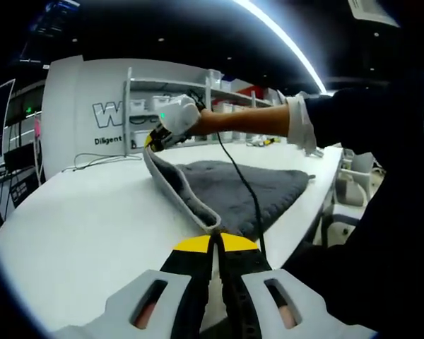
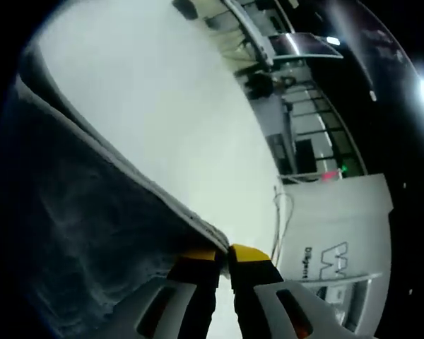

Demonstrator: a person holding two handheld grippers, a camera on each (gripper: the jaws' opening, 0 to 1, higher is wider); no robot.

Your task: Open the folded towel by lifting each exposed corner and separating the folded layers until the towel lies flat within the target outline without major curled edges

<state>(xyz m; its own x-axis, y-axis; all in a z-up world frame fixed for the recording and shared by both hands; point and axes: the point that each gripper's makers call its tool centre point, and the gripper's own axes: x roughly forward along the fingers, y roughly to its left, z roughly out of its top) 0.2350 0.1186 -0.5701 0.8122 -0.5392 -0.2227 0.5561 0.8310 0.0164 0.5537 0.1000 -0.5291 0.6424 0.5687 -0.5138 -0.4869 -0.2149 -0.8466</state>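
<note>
2 tools, left tool [image 1: 215, 242] and right tool [image 2: 225, 254], each clamped an edge of the grey towel [image 1: 247, 187] above the white tabletop [image 1: 92, 219].

Towel [image 1: 233, 187] on table [image 1: 85, 226], lifted edge between both grippers' fingers.

Dark grey towel [image 1: 247, 187] with a pale grey edge band, plain, no pattern. White table [image 1: 92, 219]. Yellow tips on black jaws with light grey bodies on left gripper [image 1: 213, 244] and right gripper [image 2: 225, 254]. White wall panel [image 1: 85, 113] with grey lettering. Black cable [image 1: 240, 176].
</note>
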